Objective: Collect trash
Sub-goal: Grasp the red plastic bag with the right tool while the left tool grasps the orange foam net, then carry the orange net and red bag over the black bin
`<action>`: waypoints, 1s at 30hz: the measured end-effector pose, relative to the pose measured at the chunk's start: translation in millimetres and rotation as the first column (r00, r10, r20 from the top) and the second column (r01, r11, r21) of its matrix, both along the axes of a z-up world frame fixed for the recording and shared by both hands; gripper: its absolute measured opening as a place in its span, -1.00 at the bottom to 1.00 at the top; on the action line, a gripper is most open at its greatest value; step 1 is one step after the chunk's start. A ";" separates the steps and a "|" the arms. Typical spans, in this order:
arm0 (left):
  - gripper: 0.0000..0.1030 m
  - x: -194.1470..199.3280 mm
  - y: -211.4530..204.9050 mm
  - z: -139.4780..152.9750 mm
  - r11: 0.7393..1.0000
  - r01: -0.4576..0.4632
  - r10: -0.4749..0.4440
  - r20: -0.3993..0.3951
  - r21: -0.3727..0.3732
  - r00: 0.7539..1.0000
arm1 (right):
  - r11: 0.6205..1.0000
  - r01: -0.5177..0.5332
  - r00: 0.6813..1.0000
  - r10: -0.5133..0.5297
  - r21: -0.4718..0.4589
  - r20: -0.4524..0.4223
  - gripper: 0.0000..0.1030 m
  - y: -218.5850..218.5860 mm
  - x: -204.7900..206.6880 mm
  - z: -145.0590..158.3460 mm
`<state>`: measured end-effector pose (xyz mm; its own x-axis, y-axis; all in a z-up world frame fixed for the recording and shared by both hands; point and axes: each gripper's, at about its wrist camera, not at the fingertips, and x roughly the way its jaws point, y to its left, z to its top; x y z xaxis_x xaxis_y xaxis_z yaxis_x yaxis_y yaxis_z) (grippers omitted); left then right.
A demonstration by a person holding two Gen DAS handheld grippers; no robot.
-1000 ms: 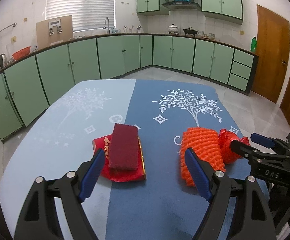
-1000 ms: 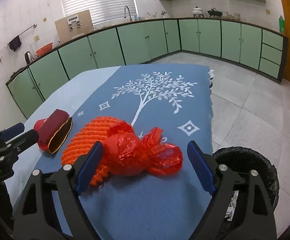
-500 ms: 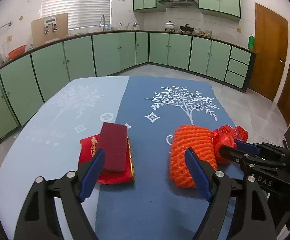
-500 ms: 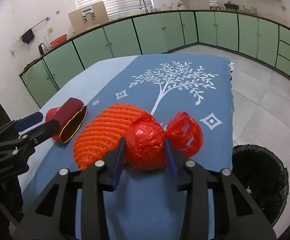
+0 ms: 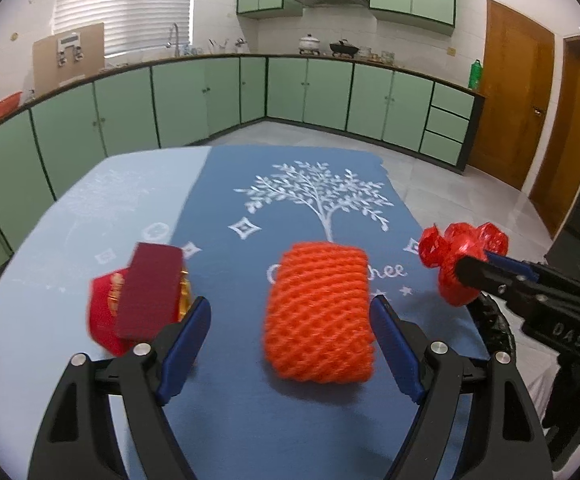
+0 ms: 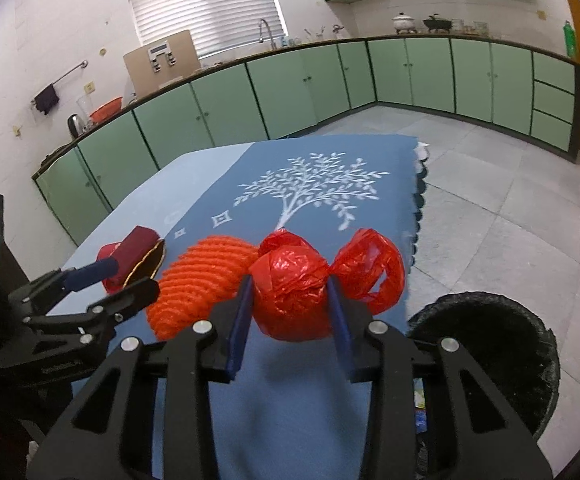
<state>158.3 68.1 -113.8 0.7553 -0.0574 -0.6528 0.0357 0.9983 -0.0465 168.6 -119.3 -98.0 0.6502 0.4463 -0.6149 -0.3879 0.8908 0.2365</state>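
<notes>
My right gripper (image 6: pixel 290 312) is shut on a knotted red plastic bag (image 6: pixel 294 292) and holds it just above the blue tablecloth; the same red bag (image 5: pixel 456 264) shows at the right of the left wrist view, pinched in the right gripper (image 5: pixel 470 268). An orange foam net (image 5: pixel 318 316) lies on the cloth between the open fingers of my left gripper (image 5: pixel 290 340), untouched. The orange net (image 6: pixel 201 280) sits left of the bag. A dark red box on red packaging (image 5: pixel 141 296) lies to the left. The left gripper (image 6: pixel 113 280) stands open.
A black-lined trash bin (image 6: pixel 490 356) stands on the floor off the table's right edge. The tablecloth with a white tree print (image 5: pixel 318 200) covers the table. Green cabinets (image 5: pixel 330 96) line the far walls; wooden doors (image 5: pixel 514 104) are at the right.
My right gripper closed on the red bag and lifted it off the cloth. The left gripper shifted right, from framing the dark red box to framing the orange net.
</notes>
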 end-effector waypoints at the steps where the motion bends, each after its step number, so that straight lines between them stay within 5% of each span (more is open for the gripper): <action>1: 0.55 1.8 -1.9 -2.5 1.000 0.003 -0.003 -0.006 -0.001 1.000 | 1.000 0.007 1.000 -0.007 0.001 0.000 -0.32 -3.3 -0.4 0.1; 16: 0.55 29.3 -14.3 -34.9 1.000 0.019 -0.018 -0.109 0.005 0.994 | 1.000 0.026 1.000 -0.026 -0.001 -0.017 -0.32 -8.5 3.2 -8.2; 18: 0.43 29.9 -15.3 -34.6 1.000 0.019 -0.019 -0.105 -0.002 0.994 | 1.000 0.023 1.000 -0.023 -0.006 -0.015 -0.32 -7.0 2.9 -9.0; 19: 0.17 29.8 -16.2 -34.5 1.000 0.027 -0.028 -0.106 -0.010 0.994 | 1.000 0.022 1.000 -0.022 -0.010 -0.014 -0.32 -6.9 2.7 -9.2; 23: -0.06 26.2 -23.6 -31.1 0.999 0.045 -0.045 -0.093 -0.004 0.995 | 1.000 0.024 1.000 -0.025 -0.009 -0.017 -0.32 -7.6 2.2 -9.9; 30: -0.18 10.8 -28.6 -5.3 0.998 0.060 -0.061 -0.024 -0.029 0.998 | 0.999 0.033 0.999 -0.033 -0.002 -0.006 -0.32 -11.6 -1.7 -5.5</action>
